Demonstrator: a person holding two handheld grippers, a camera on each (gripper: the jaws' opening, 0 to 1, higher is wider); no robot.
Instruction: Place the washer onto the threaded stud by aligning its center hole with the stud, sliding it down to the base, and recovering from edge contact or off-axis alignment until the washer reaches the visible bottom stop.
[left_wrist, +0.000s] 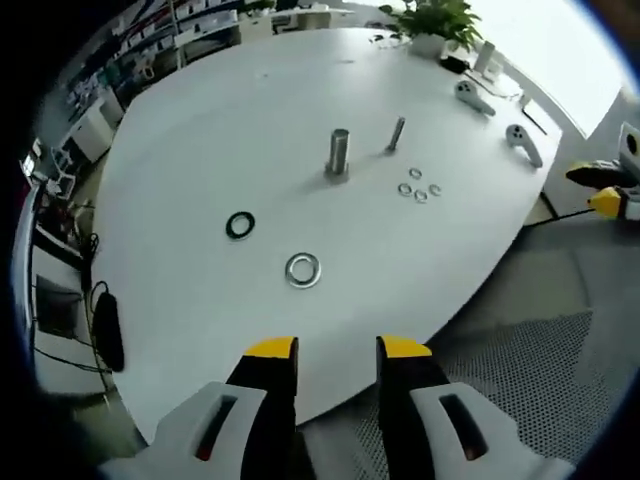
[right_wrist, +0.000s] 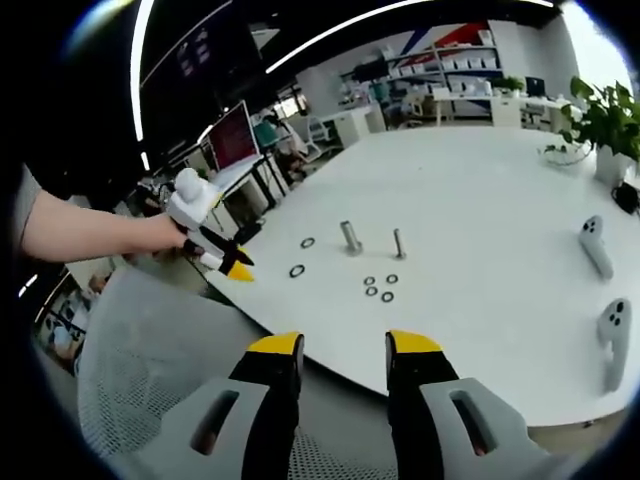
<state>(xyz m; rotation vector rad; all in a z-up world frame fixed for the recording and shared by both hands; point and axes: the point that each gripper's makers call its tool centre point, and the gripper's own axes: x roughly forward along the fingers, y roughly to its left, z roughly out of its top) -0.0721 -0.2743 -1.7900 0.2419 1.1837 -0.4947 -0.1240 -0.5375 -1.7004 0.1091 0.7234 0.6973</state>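
Two upright studs stand mid-table: a thick threaded stud (left_wrist: 338, 155) (right_wrist: 351, 237) and a thinner one (left_wrist: 396, 134) (right_wrist: 398, 243). A large silver washer (left_wrist: 302, 270) (right_wrist: 297, 271) lies flat on the white table (left_wrist: 200, 140), closest to me, with a black ring (left_wrist: 240, 225) (right_wrist: 307, 242) to its left. Several small washers (left_wrist: 418, 186) (right_wrist: 379, 287) sit beside the thin stud. My left gripper (left_wrist: 338, 350) (right_wrist: 238, 268) hovers open and empty at the table's near edge, short of the silver washer. My right gripper (right_wrist: 344, 345) (left_wrist: 605, 190) is open and empty, off the table's edge.
Two white hand controllers (right_wrist: 594, 245) (left_wrist: 524, 143) lie near the table's right side, and a potted plant (left_wrist: 432, 22) (right_wrist: 600, 120) stands at the far end. A grey mesh chair (left_wrist: 520, 370) (right_wrist: 150, 340) sits below the table edge. A person's hand (right_wrist: 150, 235) holds the left gripper.
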